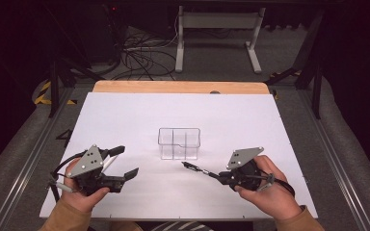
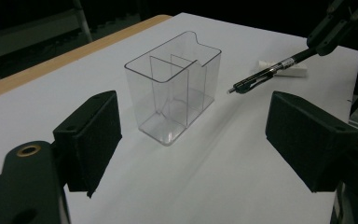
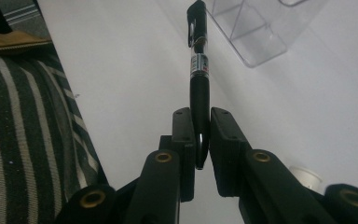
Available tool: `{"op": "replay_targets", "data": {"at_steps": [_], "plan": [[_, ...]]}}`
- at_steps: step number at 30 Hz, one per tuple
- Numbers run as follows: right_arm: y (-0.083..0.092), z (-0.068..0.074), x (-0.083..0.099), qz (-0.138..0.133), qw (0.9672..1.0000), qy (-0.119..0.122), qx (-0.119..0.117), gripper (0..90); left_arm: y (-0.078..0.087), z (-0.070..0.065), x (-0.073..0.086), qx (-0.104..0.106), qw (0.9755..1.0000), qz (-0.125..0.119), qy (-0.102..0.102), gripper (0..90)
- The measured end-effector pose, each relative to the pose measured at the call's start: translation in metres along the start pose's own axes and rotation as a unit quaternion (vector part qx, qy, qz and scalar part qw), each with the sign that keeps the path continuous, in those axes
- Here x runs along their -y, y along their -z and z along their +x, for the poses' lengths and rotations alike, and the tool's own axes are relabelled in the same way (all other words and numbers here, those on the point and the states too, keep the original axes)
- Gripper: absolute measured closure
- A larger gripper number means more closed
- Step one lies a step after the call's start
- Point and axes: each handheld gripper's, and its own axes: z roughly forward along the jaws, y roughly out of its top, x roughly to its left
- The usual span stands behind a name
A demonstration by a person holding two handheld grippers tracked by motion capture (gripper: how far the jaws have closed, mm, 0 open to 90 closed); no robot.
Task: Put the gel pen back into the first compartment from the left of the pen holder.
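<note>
Between the right tongs [image 3: 200, 128], a pen's [image 3: 199, 88] rear end sits hidden.

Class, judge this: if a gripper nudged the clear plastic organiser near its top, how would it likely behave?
The organiser looks thin-walled and empty, so probably light. It would likely slide on the smooth white table. Tall over a narrow base, it might tip.

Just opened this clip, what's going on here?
A person sits at a white table with a hand-held gripper in each hand. The right hand-held gripper is shut on a black pen, its far end pointing toward a clear, divided organizer at mid-table. The left hand-held gripper is open and holds nothing, facing the organizer. The organizer looks empty.
</note>
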Motion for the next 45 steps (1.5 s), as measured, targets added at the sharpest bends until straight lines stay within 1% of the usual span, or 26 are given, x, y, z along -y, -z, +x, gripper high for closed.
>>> {"op": "replay_targets", "data": {"at_steps": [6,8,9,10,12,13,14,16,18,19,20,23,26,27,29,30,31,33,34,36,37,38,39,42,44,45], "plan": [[0.004,0.001,-0.021,0.005,0.9994,0.031,-0.012,81.7,-0.008,-0.004,-0.012,0.019,0.9997,0.001,-0.017,21.1],[0.005,0.002,-0.028,0.003,0.9993,0.035,-0.012,81.7,-0.011,-0.006,-0.015,0.025,0.9995,0.001,-0.022,21.5],[0.005,0.001,-0.031,0.008,0.9989,0.044,-0.015,81.7,-0.012,-0.006,-0.017,0.028,0.9993,0.001,-0.024,22.0],[0.005,0.002,-0.034,0.007,0.9989,0.044,-0.013,81.7,-0.014,-0.007,-0.018,0.033,0.9992,0.001,-0.023,22.2],[0.006,0.003,-0.04,0.009,0.9984,0.055,-0.014,81.7,-0.018,-0.007,-0.02,0.047,0.9987,0.002,-0.022,22.5],[0.006,0.004,-0.043,0.012,0.9978,0.063,-0.018,81.7,-0.02,-0.008,-0.022,0.051,0.9985,0.003,-0.021,22.5],[0.006,0.004,-0.046,0.011,0.9978,0.062,-0.02,81.6,-0.022,-0.01,-0.023,0.054,0.9983,0.003,-0.023,22.6],[0.005,0.003,-0.052,0.015,0.9967,0.074,-0.028,81.6,-0.025,-0.012,-0.027,0.061,0.9977,0.003,-0.028,22.5],[0.005,0.004,-0.057,0.016,0.9961,0.08,-0.034,81.6,-0.027,-0.013,-0.029,0.069,0.9972,0.002,-0.03,22.6],[0.005,0.005,-0.06,0.017,0.9956,0.085,-0.036,81.6,-0.029,-0.015,-0.03,0.072,0.997,0.001,-0.026,22.6],[0.005,0.006,-0.063,0.018,0.995,0.089,-0.04,81.6,-0.03,-0.014,-0.031,0.073,0.9968,0.002,-0.03,22.5],[0.003,0.007,-0.071,0.021,0.9933,0.103,-0.048,81.6,-0.033,-0.016,-0.033,0.08,0.9963,0.002,-0.032,22.6],[0.002,0.007,-0.078,0.025,0.9917,0.113,-0.056,81.6,-0.036,-0.017,-0.034,0.088,0.9956,0.003,-0.033,22.8],[0.001,0.007,-0.08,0.026,0.991,0.117,-0.059,81.6,-0.037,-0.017,-0.035,0.093,0.9952,0.002,-0.029,22.9],[0.0,0.007,-0.083,0.028,0.9904,0.12,-0.063,81.5,-0.04,-0.017,-0.036,0.102,0.9943,0.003,-0.033,24.1],[0.0,0.007,-0.085,0.032,0.9898,0.122,-0.066,81.5,-0.041,-0.018,-0.036,0.106,0.994,0.003,-0.03,24.1],[-0.001,0.007,-0.086,0.032,0.9893,0.124,-0.07,81.5,-0.043,-0.018,-0.037,0.109,0.9935,0.004,-0.032,24.0],[-0.002,0.007,-0.089,0.034,0.9887,0.126,-0.075,81.5,-0.046,-0.019,-0.038,0.116,0.9925,0.008,-0.037,23.1],[-0.003,0.007,-0.09,0.034,0.9882,0.128,-0.076,81.5,-0.049,-0.02,-0.039,0.121,0.9919,0.012,-0.036,22.6],[-0.005,0.008,-0.093,0.035,0.9866,0.136,-0.083,81.5,-0.053,-0.021,-0.039,0.137,0.9896,0.017,-0.039,20.8],[-0.007,0.009,-0.094,0.035,0.9862,0.138,-0.084,81.5,-0.056,-0.021,-0.038,0.149,0.988,0.017,-0.036,20.6],[-0.007,0.009,-0.095,0.037,0.986,0.14,-0.083,81.5,-0.058,-0.021,-0.038,0.155,0.9871,0.018,-0.036,20.8],[-0.008,0.01,-0.096,0.04,0.9857,0.14,-0.085,81.5,-0.061,-0.021,-0.038,0.159,0.9865,0.02,-0.035,20.8],[-0.011,0.012,-0.097,0.043,0.9844,0.147,-0.087,81.5,-0.068,-0.021,-0.038,0.168,0.9843,0.032,-0.044,22.0],[-0.012,0.013,-0.098,0.045,0.9838,0.149,-0.089,81.5,-0.071,-0.023,-0.039,0.175,0.9823,0.041,-0.051,25.1],[-0.013,0.013,-0.099,0.046,0.9836,0.15,-0.089,81.5,-0.073,-0.024,-0.039,0.176,0.9818,0.045,-0.056,26.7]]}}
